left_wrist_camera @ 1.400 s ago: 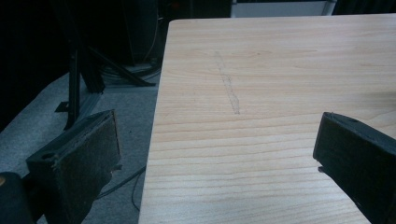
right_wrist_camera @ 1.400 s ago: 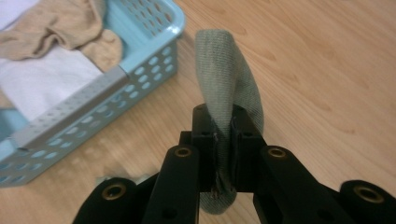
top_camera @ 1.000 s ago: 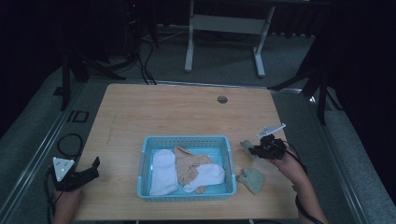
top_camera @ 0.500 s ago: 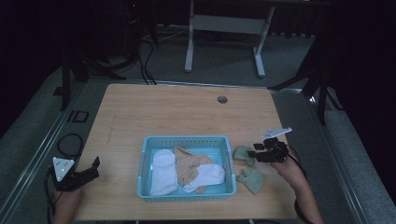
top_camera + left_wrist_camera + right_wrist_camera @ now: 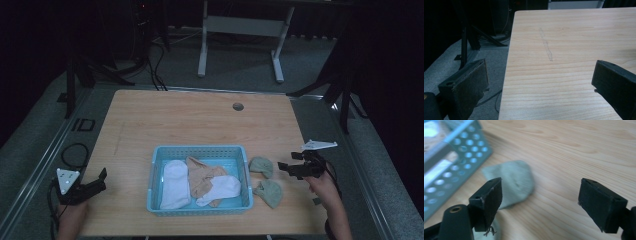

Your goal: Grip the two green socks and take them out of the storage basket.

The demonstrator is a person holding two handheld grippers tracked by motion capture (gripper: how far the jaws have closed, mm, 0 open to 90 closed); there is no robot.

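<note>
A blue perforated basket (image 5: 200, 149) stands at the table's front middle and holds two white socks (image 5: 175, 184) and a beige one (image 5: 202, 175). Two grey-green socks lie on the wood just right of it, one farther back (image 5: 261, 166) and one nearer (image 5: 270, 192). My right gripper (image 5: 284, 168) hovers right of the far sock, pointing at it. Its jaws have just been opening and stand open with nothing between them. In the right gripper view (image 5: 539, 200) that sock (image 5: 516, 182) lies just beyond the jaws, beside the basket (image 5: 461, 145). My left gripper (image 5: 101, 179) rests open at the table's front left edge (image 5: 539, 82).
The wooden table (image 5: 200, 120) has a round cable hole (image 5: 238, 106) near its back edge. A white desk frame (image 5: 240, 25) stands on the floor behind the table. Cables lie on the floor to the left (image 5: 75, 150).
The right gripper opened and let go of the grey-green sock, which now lies beside the basket. The right hand drew back to the right. The left gripper stayed put.
</note>
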